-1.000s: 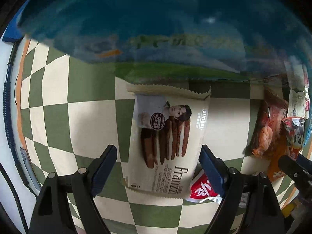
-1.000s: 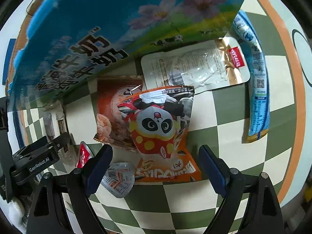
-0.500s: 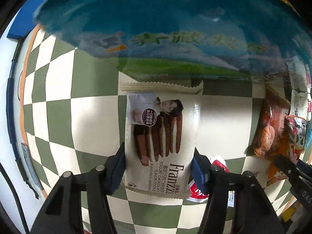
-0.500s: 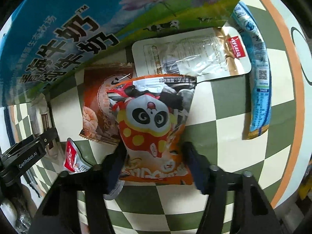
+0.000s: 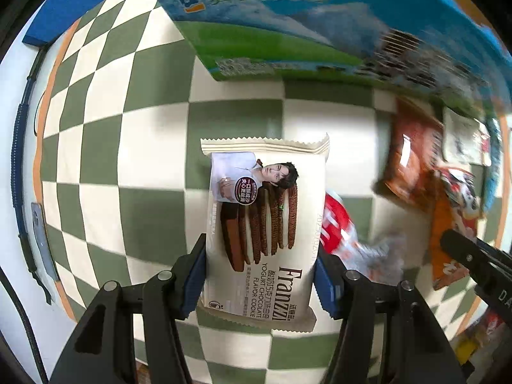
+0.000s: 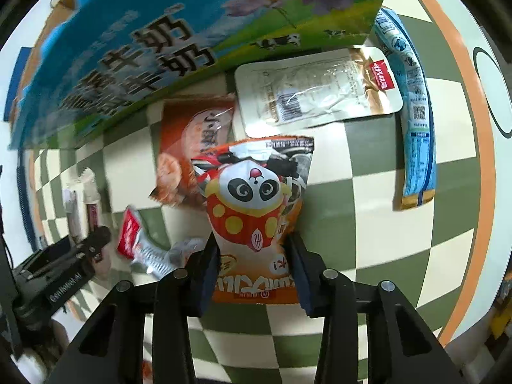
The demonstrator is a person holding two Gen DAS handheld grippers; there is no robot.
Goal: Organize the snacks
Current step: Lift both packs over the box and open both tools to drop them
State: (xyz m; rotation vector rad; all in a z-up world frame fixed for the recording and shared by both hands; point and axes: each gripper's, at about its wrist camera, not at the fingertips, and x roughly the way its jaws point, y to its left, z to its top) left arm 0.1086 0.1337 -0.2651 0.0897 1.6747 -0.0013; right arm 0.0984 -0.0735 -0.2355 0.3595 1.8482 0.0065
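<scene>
My left gripper [image 5: 260, 265] points straight down and is shut on a cream Franzzi cookie pack [image 5: 265, 217], its pads pressing the pack's two long edges just above the green-and-cream checked cloth [image 5: 128, 144]. My right gripper [image 6: 252, 262] has its jaws closing on an orange panda snack bag [image 6: 252, 198]; the pads squeeze the bag's lower part. The panda bag [image 5: 454, 198] also shows blurred at the right of the left wrist view. A big blue milk carton box [image 5: 288, 32] [image 6: 160, 48] stands just beyond both packs.
An orange shrimp-cracker pack [image 6: 188, 134] lies under the panda bag. A red-and-silver sachet [image 5: 339, 227] [image 6: 140, 243] lies between the grippers. A white pouch [image 6: 320, 89] and a long blue stick pack [image 6: 416, 112] lie at the right. A black cable [image 5: 19, 160] runs along the cloth's left edge.
Both grippers went from wide open to closed on their packs, the left on the cookie pack, the right on the panda bag. Both have risen and the blue box looks farther away.
</scene>
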